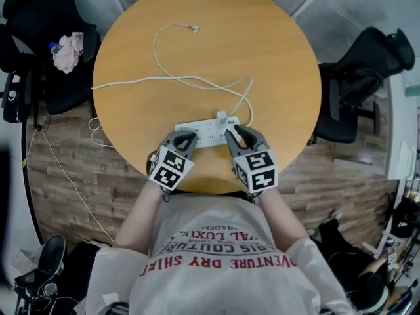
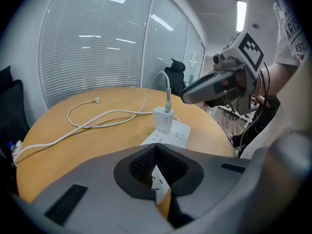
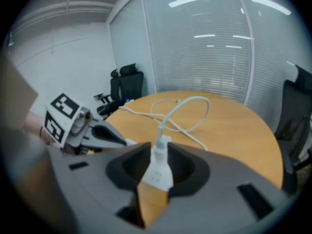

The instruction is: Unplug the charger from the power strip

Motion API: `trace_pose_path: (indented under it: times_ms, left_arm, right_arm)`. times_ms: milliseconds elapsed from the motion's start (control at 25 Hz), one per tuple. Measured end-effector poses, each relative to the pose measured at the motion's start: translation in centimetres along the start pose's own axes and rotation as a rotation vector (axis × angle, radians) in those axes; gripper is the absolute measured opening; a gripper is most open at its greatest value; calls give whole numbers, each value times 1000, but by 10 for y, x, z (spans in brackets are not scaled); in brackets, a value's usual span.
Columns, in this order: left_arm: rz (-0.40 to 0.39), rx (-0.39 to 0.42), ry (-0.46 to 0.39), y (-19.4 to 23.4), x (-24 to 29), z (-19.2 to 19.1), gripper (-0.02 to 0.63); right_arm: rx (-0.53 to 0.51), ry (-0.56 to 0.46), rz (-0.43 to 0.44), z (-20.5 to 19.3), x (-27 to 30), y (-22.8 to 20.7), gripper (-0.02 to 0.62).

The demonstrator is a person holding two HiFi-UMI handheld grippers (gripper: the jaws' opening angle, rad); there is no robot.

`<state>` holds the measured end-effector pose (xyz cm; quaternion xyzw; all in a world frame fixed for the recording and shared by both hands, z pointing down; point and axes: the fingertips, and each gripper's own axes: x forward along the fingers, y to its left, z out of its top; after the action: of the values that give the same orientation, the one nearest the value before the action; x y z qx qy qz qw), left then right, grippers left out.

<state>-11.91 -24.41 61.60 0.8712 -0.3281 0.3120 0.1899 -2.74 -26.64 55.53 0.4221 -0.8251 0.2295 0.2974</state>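
Note:
A white power strip lies near the front edge of a round wooden table. A white charger stands plugged into its right part, and its white cable loops across the table. My left gripper hovers over the strip's left part, shut and holding nothing. In the left gripper view the strip and charger lie just ahead of the left gripper. My right gripper is open just right of the charger. In the right gripper view the charger shows through the right gripper's gap, untouched.
A black office chair with a crumpled cloth stands at the table's left, another chair at its right. The strip's lead hangs off the left edge to the wooden floor. Glass walls with blinds stand behind the table.

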Motion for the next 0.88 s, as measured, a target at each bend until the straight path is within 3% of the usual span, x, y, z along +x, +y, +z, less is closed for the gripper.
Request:
trace_pose_path:
  times_ms: [120,280,480,720,880]
  left_arm:
    - [-16,44,67,1,17,-7,29]
    - [-8,107,145,2,30,-22,29]
    - [-26,41,126,3,30,-23,29]
    - [-35,27,125,1,31,-22,29]
    - [-67,-48,106,2,32,-22,29]
  right_arm:
    - [17,44,13,-7,18,-1,179]
    - [39,100,28,-13,39,-1,222]
    - [52,165,8,-19,56,-2,222]
    - [114,247,-52,-31,76,-10,215]
    - [98,284,-99,-35,80,-12,186]
